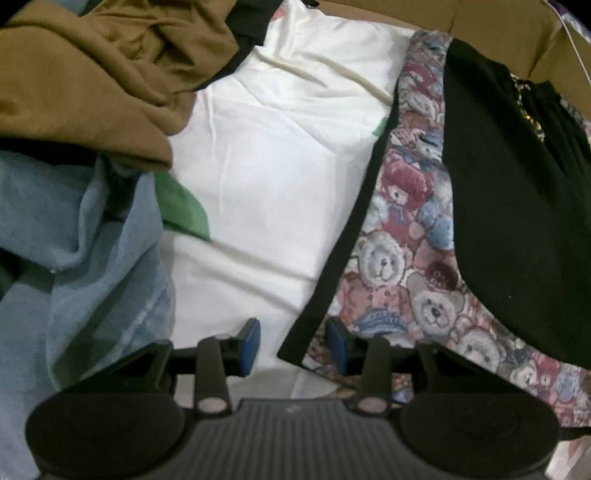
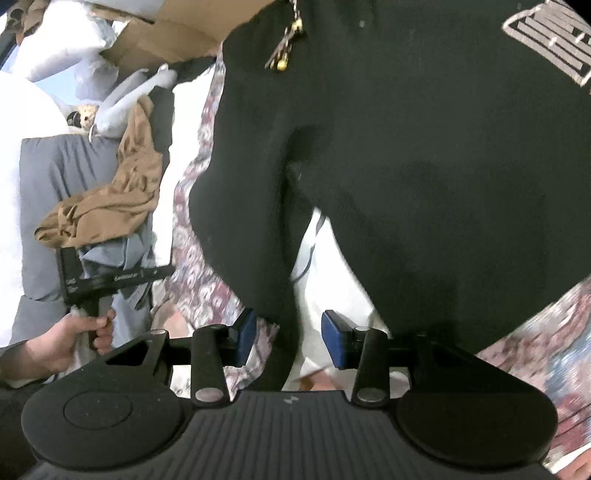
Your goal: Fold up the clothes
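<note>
A black garment [image 1: 509,221] lies on a teddy-bear print cloth [image 1: 399,258] with a black border, at the right of the left wrist view. My left gripper [image 1: 293,345] points down at the corner of that border. The corner lies between the blue pads [image 1: 249,345] and they do not press on it, so the jaws are open. In the right wrist view the black garment [image 2: 406,166] fills the frame, with a grey patch at top right. A hanging fold of it and some white cloth sit between the jaws of my right gripper [image 2: 290,338], which are apart.
A white sheet [image 1: 277,166] covers the middle. A brown garment [image 1: 92,74] and a light blue one [image 1: 92,240] are heaped at the left, over a green piece [image 1: 181,206]. Cardboard [image 1: 406,14] stands behind. A hand [image 2: 74,332] holds the other gripper's handle.
</note>
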